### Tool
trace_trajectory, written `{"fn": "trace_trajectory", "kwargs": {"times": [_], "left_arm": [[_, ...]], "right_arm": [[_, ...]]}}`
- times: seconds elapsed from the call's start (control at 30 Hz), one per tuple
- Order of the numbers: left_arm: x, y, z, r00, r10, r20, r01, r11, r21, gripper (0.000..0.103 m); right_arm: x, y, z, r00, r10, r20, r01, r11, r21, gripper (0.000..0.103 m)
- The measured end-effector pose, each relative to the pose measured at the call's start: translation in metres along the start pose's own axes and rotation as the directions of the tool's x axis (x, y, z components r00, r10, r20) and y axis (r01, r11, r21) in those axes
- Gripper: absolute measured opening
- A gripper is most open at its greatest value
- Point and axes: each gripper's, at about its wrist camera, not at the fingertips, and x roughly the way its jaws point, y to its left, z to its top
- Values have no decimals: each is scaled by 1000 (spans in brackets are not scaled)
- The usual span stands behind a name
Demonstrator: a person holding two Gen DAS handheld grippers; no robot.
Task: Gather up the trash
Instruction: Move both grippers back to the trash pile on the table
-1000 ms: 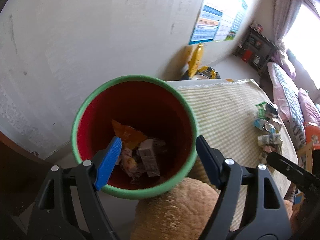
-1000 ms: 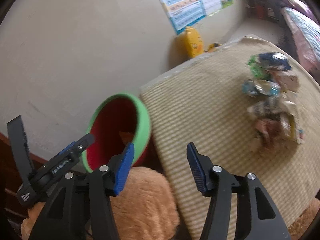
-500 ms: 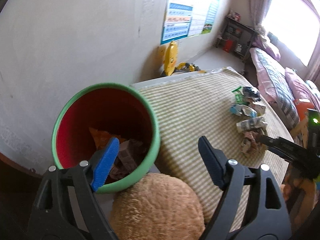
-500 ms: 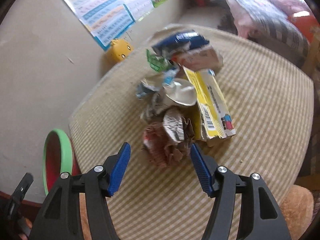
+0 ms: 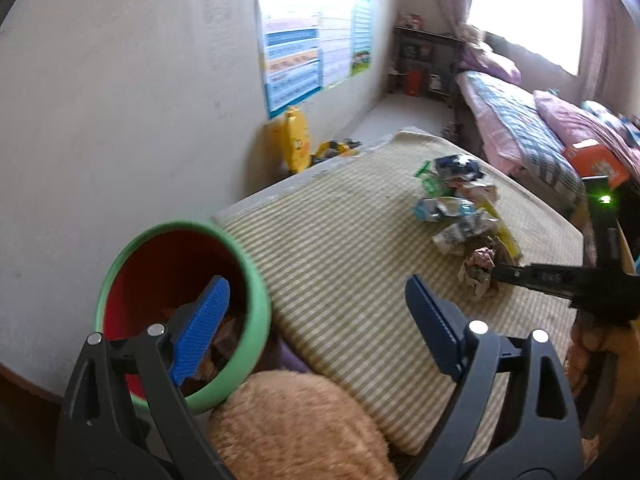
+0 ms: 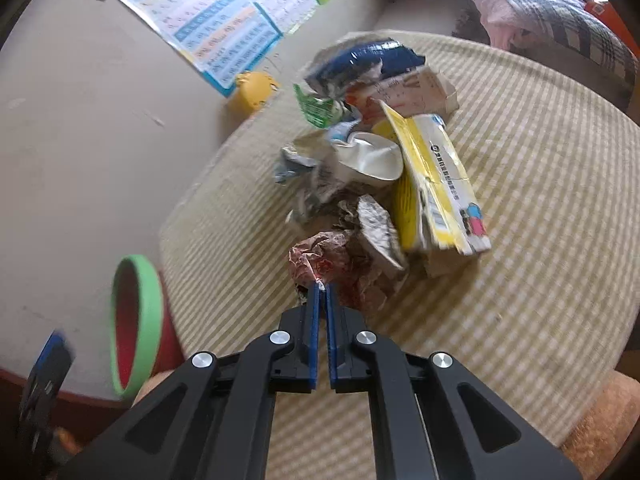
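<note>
Blue pads of the right claw (image 6: 322, 289) have just snapped together, pinching the crumpled reddish wrapper (image 6: 320, 258) at the near edge of the trash pile (image 6: 376, 160). Left claw (image 5: 316, 312) has been spreading, released, beside the red bin (image 5: 256, 280): next comes carrying.

One bin (image 5: 256, 292); one trash pile (image 6: 372, 184); two grippers; one wall poster (image 5: 312, 52).
</note>
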Motion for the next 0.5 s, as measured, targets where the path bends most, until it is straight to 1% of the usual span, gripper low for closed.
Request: {"fn": "trace_trajectory", "kwargs": {"times": [0.07,0.17,0.2,0.27,0.3,0.37,0.43,0.47,0.5], "left_arm": [[5,-14,3,1000,-24,8,23,998,53,87],[18,-41,9,997,-73,-5,73,984,162,87],[27,-54,13,995,-102,-18,103,973,207,87],[43,-75,17,990,-134,-39,140,955,261,87],[52,-85,20,988,-146,-53,155,946,284,87],[70,-100,24,983,-164,-85,183,932,314,87],[92,-117,29,975,-182,-130,217,912,347,87],[101,-123,31,970,-187,-154,232,904,359,86],[112,-129,33,961,-205,-188,262,895,362,84]], "right_arm": [[-15,-6,-11,1000,15,-5,-15,1000,-1,2],[-36,-19,-28,1000,-2,2,2,1000,-2,2],[-41,-25,-33,1000,-22,5,22,1000,-4,2],[-46,-37,-40,998,-56,9,56,998,-4,2],[-46,-43,-41,998,-63,7,63,998,9,5],[-44,-56,-43,999,-38,11,37,998,59,6],[-46,-66,-46,999,-25,27,22,996,90,9],[-48,-69,-47,999,-29,37,26,995,92,17],[-48,-73,-48,998,-40,48,35,995,94,26]]}}
